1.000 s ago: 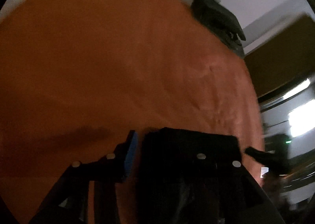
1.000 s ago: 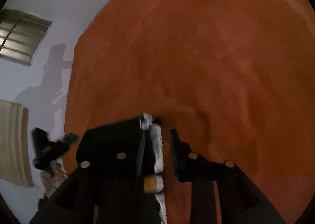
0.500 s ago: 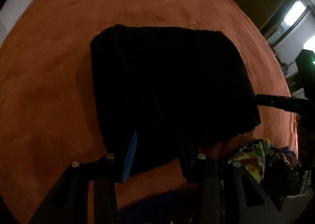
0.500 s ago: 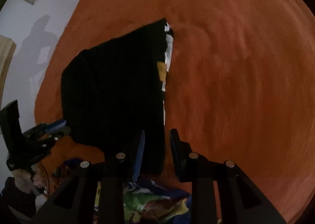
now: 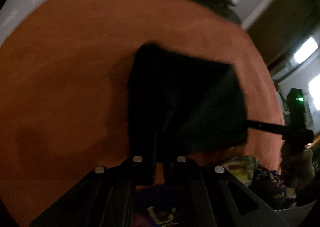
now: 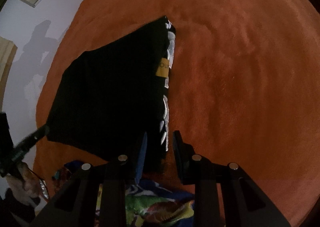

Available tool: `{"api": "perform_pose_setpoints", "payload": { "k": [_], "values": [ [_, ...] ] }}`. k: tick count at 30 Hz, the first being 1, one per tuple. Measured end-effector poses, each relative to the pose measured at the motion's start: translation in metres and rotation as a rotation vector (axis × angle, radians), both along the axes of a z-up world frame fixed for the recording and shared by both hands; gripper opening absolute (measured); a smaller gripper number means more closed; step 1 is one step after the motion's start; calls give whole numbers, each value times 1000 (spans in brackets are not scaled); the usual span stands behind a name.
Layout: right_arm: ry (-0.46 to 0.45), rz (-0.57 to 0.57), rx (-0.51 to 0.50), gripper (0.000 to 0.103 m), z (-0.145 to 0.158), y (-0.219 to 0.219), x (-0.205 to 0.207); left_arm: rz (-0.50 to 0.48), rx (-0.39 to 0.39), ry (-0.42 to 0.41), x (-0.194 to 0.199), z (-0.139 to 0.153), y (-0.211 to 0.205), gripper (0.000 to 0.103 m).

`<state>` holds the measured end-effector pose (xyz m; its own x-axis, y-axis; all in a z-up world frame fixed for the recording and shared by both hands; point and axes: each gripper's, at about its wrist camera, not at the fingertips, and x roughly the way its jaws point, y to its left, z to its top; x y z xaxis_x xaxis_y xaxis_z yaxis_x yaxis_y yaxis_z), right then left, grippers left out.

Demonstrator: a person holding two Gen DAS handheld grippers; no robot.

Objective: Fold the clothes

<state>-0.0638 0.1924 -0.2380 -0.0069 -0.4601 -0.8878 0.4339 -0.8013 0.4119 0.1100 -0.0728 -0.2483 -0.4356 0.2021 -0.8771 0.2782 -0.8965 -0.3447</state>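
I'm working a folded black cotton garment lying flat on the orange velvety bed cover, near its front edge. A white-printed layer and a mustard label are peeking out along its R edge.

L gripper: jaws have just been closing and are now pinched together. In the left wrist view they're sitting right at the near L edge of the black garment, and a flap looks raised on that side, but it's too dark and blurred to say whether cloth is actually caught, so I'm not claiming a grip.

R gripper: jaws standing partly apart, straddling the near R corner of the garment. Blue pad of one finger is over the black cloth, the other finger is over bare orange cover. Pads aren't pressing yet, as far as I can see.

My read: I'm setting up both near corners for the next fold away from me. To do it well I'm wanting the R jaws low enough to catch all layers incl. the printed one, then closing before lifting. Both corners should rise together, kept level, so the edge isn't skewing. Also watching the colourful patterned cloth pile just below the grippers; don't want to snag it.
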Motion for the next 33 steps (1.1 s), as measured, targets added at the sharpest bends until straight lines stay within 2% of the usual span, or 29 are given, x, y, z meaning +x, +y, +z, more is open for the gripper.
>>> {"api": "perform_pose_setpoints", "payload": {
  "k": [2,4,12,14,16,17,20,22,23,25,26,27,28,29,31,33],
  "values": [
    [-18,1,-5,25,-3,-2,0,14,44,-7,4,-14,-6,5],
    [-29,4,-9,25,-2,-3,0,-5,42,-2,2,-18,-5,5],
    [-88,-23,-43,26,-5,3,-5,-62,19,18,-8,-7,-9,6],
    [-69,-11,-35,26,-2,2,-1,-60,25,20,-7,-7,-10,6],
    [-14,-6,-4,14,3,2,3,-51,40,27,-10,-6,-9,6],
    [24,0,23,0,8,1,5,-46,45,31,-11,-6,-9,6],
    [110,-17,59,0,21,6,9,-28,62,38,-14,-4,-12,6],
    [113,-30,35,0,28,13,8,-23,75,37,-14,-1,-14,6],
    [85,-25,-5,0,28,13,8,-23,75,37,-14,-1,-15,6],
    [15,0,-27,5,22,10,9,-22,69,36,-14,0,-14,6],
    [-17,10,-21,19,16,7,10,-17,69,36,-13,0,-14,6],
    [-47,18,-11,39,10,4,11,-12,71,35,-12,2,-15,6],
    [-53,18,-2,50,4,2,13,-11,78,27,-12,2,-16,6],
    [-48,15,8,52,-1,1,16,-7,90,20,-12,2,-17,6],
    [10,22,32,22,-1,5,24,3,121,17,-11,3,-21,6],
    [77,31,45,1,6,7,30,-2,125,19,-12,7,-19,6]
  ]
}}
